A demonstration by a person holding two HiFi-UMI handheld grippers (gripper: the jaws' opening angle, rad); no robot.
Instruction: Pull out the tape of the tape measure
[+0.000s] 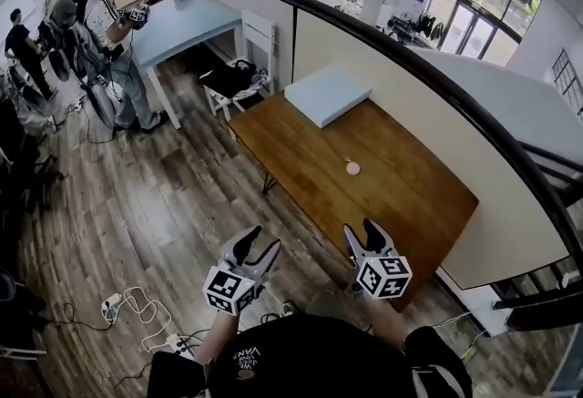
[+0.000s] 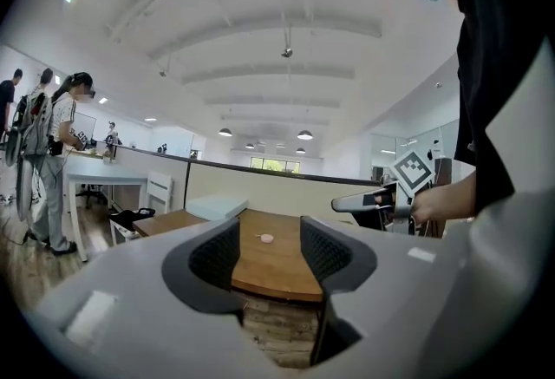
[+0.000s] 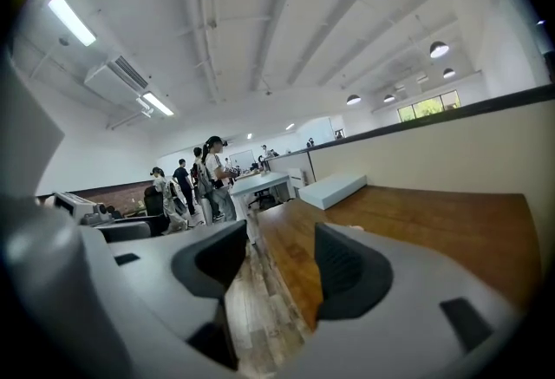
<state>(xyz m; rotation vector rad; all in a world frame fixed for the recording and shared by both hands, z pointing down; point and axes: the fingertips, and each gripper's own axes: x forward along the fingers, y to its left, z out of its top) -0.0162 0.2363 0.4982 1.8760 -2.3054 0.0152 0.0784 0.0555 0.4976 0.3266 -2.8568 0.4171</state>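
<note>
The tape measure [image 1: 352, 168] is a small round pink thing lying alone near the middle of the brown wooden table [image 1: 401, 205]. Both grippers hang over the floor short of the table's near edge, well apart from it. My left gripper [image 1: 259, 244] is open with nothing between its fingers. In the left gripper view the tape measure [image 2: 267, 238] shows far off between the open jaws of my left gripper [image 2: 269, 251]. My right gripper [image 1: 362, 233] is open and empty too. In the right gripper view my right gripper [image 3: 277, 269] points along the table's edge [image 3: 295, 273], and the tape measure is not seen there.
A flat pale box [image 1: 326, 94] lies on the table's far end. A beige partition wall [image 1: 383, 68] runs behind the table. Cables and a power strip [image 1: 123, 303] lie on the wood floor at the left. Several people [image 1: 109, 41] stand by a light blue table [image 1: 187, 23] at the back left.
</note>
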